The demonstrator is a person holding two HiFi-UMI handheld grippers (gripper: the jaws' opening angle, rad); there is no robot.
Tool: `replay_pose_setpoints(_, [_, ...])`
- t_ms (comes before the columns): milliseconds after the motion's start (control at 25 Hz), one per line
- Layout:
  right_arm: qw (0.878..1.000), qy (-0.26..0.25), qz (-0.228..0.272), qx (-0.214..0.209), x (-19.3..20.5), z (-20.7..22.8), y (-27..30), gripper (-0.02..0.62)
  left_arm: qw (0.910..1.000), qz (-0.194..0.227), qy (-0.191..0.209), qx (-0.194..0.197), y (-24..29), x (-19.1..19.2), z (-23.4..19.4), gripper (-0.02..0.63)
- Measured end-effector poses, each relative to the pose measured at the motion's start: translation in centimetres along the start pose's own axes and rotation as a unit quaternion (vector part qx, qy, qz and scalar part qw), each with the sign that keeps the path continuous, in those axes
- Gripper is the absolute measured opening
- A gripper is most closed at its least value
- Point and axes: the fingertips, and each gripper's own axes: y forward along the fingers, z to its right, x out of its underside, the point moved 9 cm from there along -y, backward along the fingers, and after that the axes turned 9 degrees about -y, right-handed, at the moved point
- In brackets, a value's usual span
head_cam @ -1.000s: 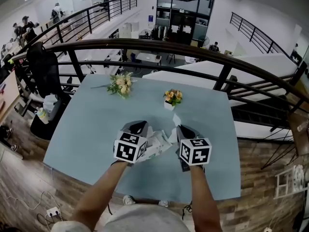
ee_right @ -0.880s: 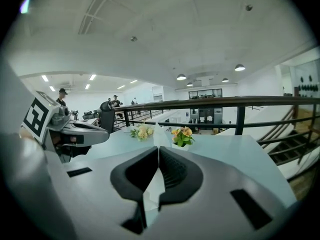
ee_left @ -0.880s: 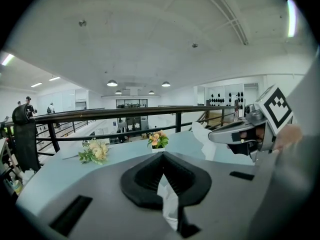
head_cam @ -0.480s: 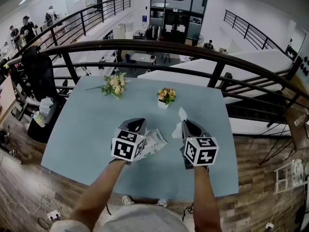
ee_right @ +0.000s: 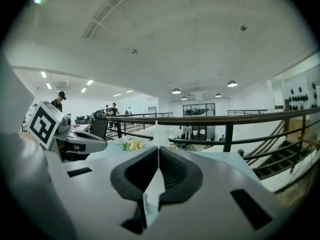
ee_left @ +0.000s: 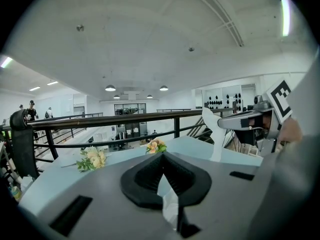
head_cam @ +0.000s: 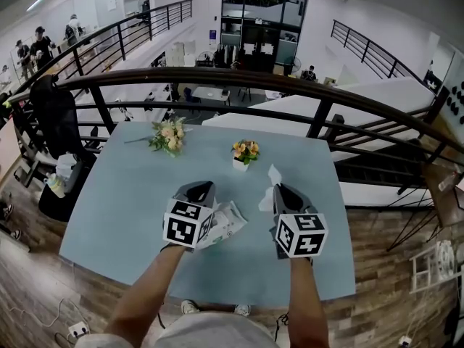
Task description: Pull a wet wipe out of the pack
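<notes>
No legible txt anywhere; print on wipe pack [head_cam: 226,222] too small & blurred.

Pale blue worktop [head_cam: 123,194] carries 1 loose flower bunch [head_cam: 167,136] and 1 small potted flower arrangement [head_cam: 244,153], well apart; black railing [head_cam: 217,77] behind.

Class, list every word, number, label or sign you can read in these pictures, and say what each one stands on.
No text here can be read.
Print on the wet wipe pack: too small and blurred to read.
Faces of the marker cubes: black-and-white square patterns only, no letters or numbers.
The blue sign on the far wall: too small to read.
</notes>
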Motion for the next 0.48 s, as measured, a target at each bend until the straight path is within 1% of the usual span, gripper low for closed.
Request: replay_pose_setpoints(480, [1.000,0.004,0.006,-0.008,-0.55,-0.47,0.89,0.011,0.9999,0.007,-0.002,-0.008,-0.13,-0.35,-1.06,-0.006])
